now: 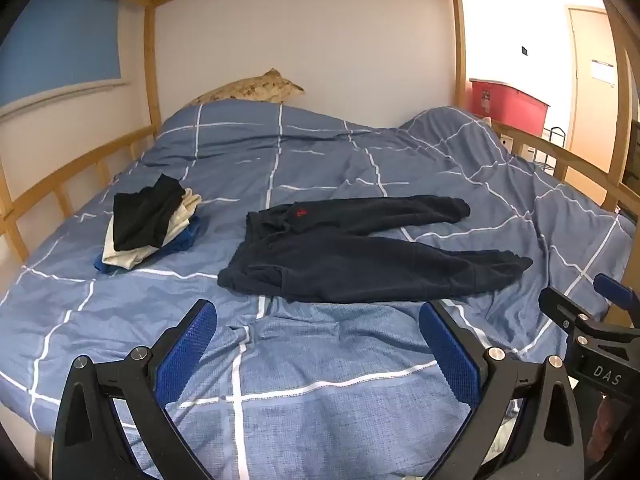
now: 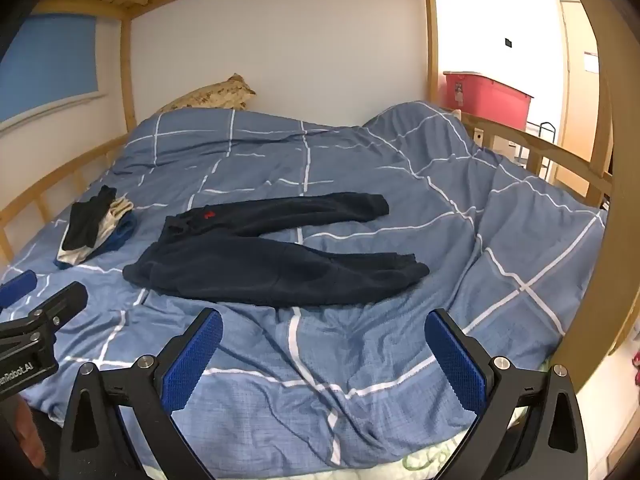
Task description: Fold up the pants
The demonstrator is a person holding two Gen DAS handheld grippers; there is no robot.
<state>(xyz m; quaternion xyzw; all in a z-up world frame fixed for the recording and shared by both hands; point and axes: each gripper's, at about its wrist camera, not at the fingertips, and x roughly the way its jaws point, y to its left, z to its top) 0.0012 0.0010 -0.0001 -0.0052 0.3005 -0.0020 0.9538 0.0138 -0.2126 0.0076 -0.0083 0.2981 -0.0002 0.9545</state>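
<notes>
Dark navy sweatpants (image 1: 360,252) lie spread flat on the blue checked duvet (image 1: 304,152), waistband to the left, both legs pointing right and slightly apart; a small red logo shows near the waist. They also show in the right wrist view (image 2: 272,256). My left gripper (image 1: 318,316) is open and empty, hovering over the duvet just short of the pants' near edge. My right gripper (image 2: 324,322) is open and empty, also just short of the near leg. Each gripper shows at the edge of the other's view.
A stack of folded clothes (image 1: 148,224), black on top, sits on the duvet left of the pants. A patterned pillow (image 1: 252,88) lies at the head. Wooden bunk rails (image 1: 68,184) run along the left and right sides. A red bin (image 1: 508,104) stands beyond the bed.
</notes>
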